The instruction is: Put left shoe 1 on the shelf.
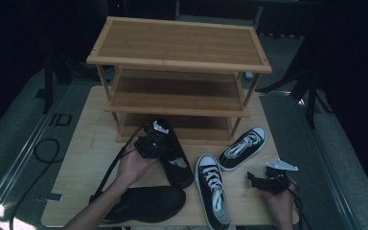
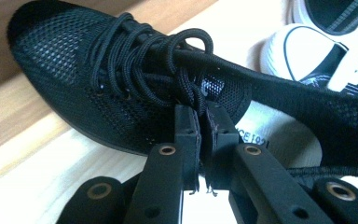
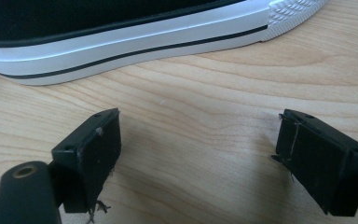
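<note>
On the table [image 1: 86,158], four shoes, seemingly two pairs.

From above, my scene is dim, the surroundings nearly black beyond the pale counter [image 1: 91,143]. Ahead of my left gripper [image 2: 199,122] the counter glares white, and the black mesh shoe [image 2: 121,79] stays sharp. Ahead of my right gripper [image 3: 196,144], light is even, with soft shadows.

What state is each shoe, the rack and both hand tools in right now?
Left tool: shut on the black mesh shoe's collar.
Black mesh shoe: laced, pinched at its rim.
Right tool: open, holding nothing, over the table.
Second black shoe: lying flat.
Two black-and-white sneakers: laced, upright.
Rack: shelves bare.
</note>
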Demonstrator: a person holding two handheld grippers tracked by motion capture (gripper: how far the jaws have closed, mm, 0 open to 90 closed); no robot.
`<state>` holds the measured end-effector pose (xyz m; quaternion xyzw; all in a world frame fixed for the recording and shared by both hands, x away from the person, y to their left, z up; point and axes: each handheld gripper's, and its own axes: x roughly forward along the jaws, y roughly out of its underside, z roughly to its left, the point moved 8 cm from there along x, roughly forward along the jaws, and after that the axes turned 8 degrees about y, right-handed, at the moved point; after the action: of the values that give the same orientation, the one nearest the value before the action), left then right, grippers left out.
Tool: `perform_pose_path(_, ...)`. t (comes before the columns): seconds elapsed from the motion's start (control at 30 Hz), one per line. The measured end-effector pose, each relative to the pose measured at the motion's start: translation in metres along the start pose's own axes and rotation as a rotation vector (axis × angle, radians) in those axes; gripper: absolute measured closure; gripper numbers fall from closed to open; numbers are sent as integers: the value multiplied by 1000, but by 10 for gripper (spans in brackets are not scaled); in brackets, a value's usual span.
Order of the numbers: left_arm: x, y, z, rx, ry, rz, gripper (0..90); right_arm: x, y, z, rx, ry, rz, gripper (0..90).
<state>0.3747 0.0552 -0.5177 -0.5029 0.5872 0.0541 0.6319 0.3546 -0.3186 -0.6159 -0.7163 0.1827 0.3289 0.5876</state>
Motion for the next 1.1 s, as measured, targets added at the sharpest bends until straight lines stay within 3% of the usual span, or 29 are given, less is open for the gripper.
perform_pose_path(0.53, -9, -9, 28, -58, -93, -69, 868, 0, 0, 0, 0, 0, 0, 139)
perform_pose_path(1.1, -7, -24, 41, -142, -123, -171, 871, 0, 0, 0, -1, 0, -1, 138)
